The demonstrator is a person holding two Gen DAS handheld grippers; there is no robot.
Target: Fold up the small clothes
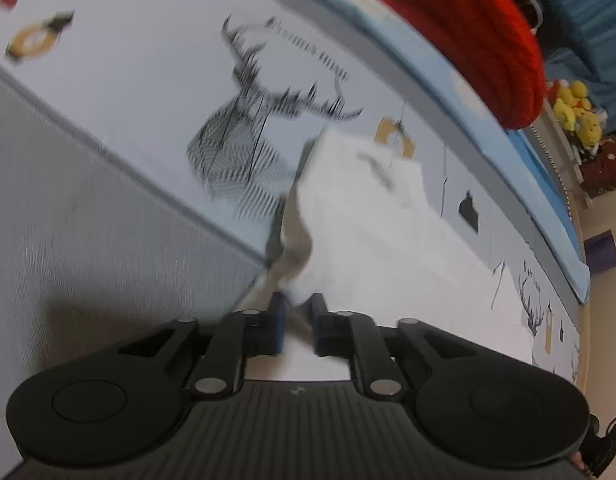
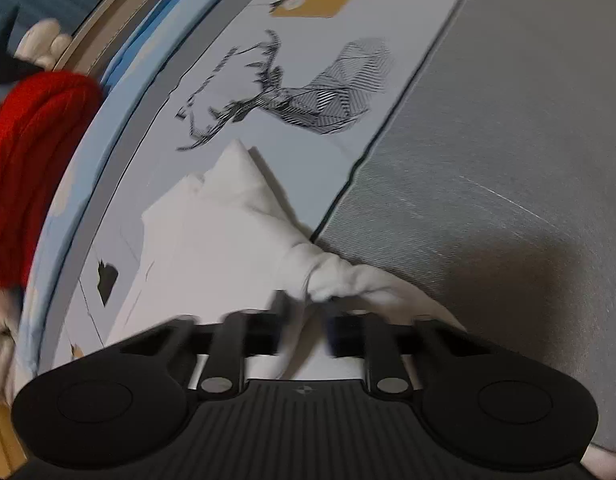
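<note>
A small white garment (image 1: pixel 364 216) lies on a bed sheet printed with a deer (image 1: pixel 248 128). My left gripper (image 1: pixel 298 308) is shut on one bunched edge of the garment and holds it lifted off the sheet. In the right wrist view the same white garment (image 2: pixel 212 232) spreads ahead, and my right gripper (image 2: pixel 308 308) is shut on another bunched edge of it. Both views are blurred by motion. The garment's near part is hidden behind the gripper bodies.
A grey stripe of the sheet (image 1: pixel 88 232) runs along one side, also seen in the right wrist view (image 2: pixel 488 200). A red knitted item (image 1: pixel 468 28) lies on the blue bed border (image 1: pixel 448 64) beyond the garment. Yellow soft toys (image 1: pixel 580 112) sit further off.
</note>
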